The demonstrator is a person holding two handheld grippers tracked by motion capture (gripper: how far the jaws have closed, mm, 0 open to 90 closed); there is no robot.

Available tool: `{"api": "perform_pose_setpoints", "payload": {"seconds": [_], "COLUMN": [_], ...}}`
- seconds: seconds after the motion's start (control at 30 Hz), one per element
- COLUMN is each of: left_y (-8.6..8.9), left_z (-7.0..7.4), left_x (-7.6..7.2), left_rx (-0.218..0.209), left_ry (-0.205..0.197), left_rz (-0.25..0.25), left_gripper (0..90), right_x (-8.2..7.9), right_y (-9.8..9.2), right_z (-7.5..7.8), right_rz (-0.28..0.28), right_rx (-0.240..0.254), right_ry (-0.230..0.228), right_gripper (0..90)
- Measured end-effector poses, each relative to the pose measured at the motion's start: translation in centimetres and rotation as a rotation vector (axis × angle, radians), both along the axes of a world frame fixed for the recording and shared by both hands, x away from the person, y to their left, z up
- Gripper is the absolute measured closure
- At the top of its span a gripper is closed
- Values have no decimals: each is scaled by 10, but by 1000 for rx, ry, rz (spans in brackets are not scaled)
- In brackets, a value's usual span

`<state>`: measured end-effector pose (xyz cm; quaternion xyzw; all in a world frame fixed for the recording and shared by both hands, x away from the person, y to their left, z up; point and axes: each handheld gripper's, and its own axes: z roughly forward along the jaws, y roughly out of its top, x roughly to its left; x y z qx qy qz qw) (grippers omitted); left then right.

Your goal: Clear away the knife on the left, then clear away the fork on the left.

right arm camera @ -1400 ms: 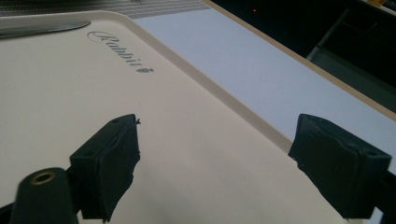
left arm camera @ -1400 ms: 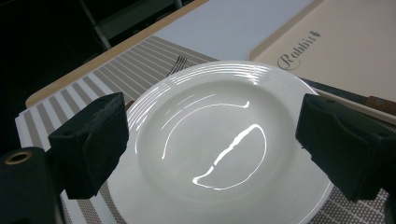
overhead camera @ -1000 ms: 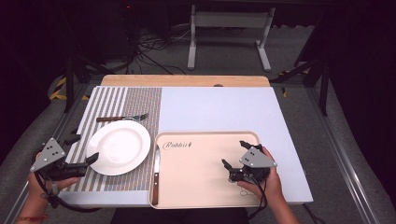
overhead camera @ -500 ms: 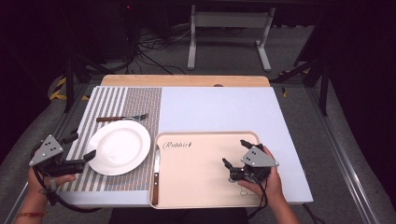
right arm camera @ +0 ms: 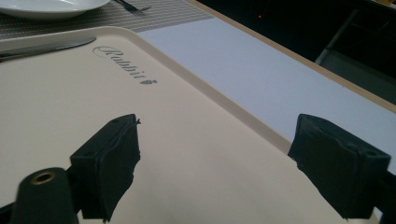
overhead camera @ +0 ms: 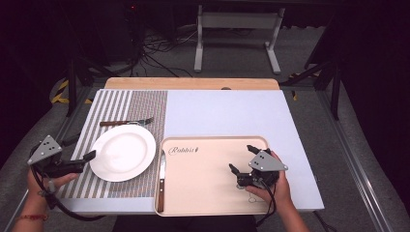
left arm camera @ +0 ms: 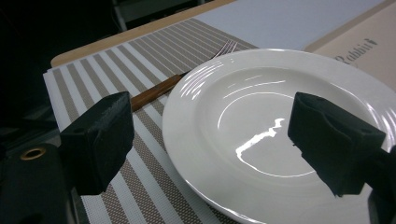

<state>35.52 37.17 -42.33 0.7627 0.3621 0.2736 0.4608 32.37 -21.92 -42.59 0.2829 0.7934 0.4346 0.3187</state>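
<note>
A white plate [overhead camera: 123, 152] lies on a striped placemat [overhead camera: 121, 104] at the left of the table. My left gripper [overhead camera: 82, 151] is held low at the plate's left edge, open. In the left gripper view its jaws [left arm camera: 219, 140] stand wide apart on either side of the plate's near rim [left arm camera: 280, 140], with nothing between them. My right gripper [overhead camera: 241, 158] hovers open over the right part of a beige tray [overhead camera: 212, 193]. In the right gripper view [right arm camera: 215, 158] only bare tray surface [right arm camera: 70, 107] lies between the jaws.
A wooden-handled fork [overhead camera: 126, 122] lies on the placemat just beyond the plate. A knife [overhead camera: 161, 181] rests along the tray's left side. The pale table top [overhead camera: 232, 113] stretches behind the tray. Dark floor, cables and a stand lie beyond the far edge.
My left gripper has drifted slightly left and away from me along the plate's edge. The right gripper, plate, tray and cutlery have not moved.
</note>
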Motion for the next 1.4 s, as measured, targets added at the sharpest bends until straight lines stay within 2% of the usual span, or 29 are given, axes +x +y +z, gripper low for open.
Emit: {"api": "perform_pose_setpoints", "payload": {"seconds": [0.07, 0.13, 0.17, 0.27, 0.3, 0.33, 0.43, 0.6, 0.67, 0.7, 0.73, 0.83, 0.9, 0.97, 1.0, 1.17, 1.4], "left_y": [1, 3, 3, 10, 10, 12, 13, 18, 19, 20, 21, 19, 19, 17, 17, 13, 11], "left_z": [2, 4, 4, 1, 1, -2, -3, -4, -4, -4, -4, -5, -6, -10, -12, -24, -33], "left_x": [6, 15, 15, 35, 35, 45, 53, 77, 83, 92, 97, 111, 116, 125, 129, 144, 160], "left_rx": [3, 26, 26, 34, 34, 27, 34, 66, 57, 78, 76, 115, 100, 111, 95, 141, 168], "left_ry": [3, 8, 8, 26, 26, 46, 48, 67, 74, 81, 86, 106, 115, 125, 143, 193, 223], "left_rz": [0, 2, 2, 7, 7, 9, 6, 1, -10, -6, -10, -19, -27, -24, -35, -39, -34], "left_gripper": [155, 163, 164, 175, 175, 177, 183, 213, 222, 242, 245, 273, 287, 296, 303, 340, 344], "right_x": [-2, -2, -2, 0, 0, 1, 1, -2, -3, -5, -5, -7, -7, -7, -8, -8, -5], "right_y": [-1, -3, -5, -7, -7, -8, -8, -7, -7, -7, -7, -7, -7, -8, -9, -13, -14], "right_z": [1, 1, 1, 1, 1, 1, 1, 1, 1, 1, 2, 2, 1, 1, 1, 0, -2], "right_rz": [4, 6, 4, -11, -11, -15, -24, -37, -40, -46, -48, -55, -59, -61, -63, -71, -67], "right_rx": [19, 27, 31, 25, 25, 32, 33, 18, 13, 14, 16, 8, 4, 2, -2, 5, 5], "right_ry": [10, 18, 23, 35, 35, 43, 45, 63, 62, 69, 73, 81, 87, 91, 96, 112, 134], "right_gripper": [168, 168, 168, 174, 174, 173, 168, 166, 167, 167, 167, 167, 167, 167, 167, 167, 167]}}
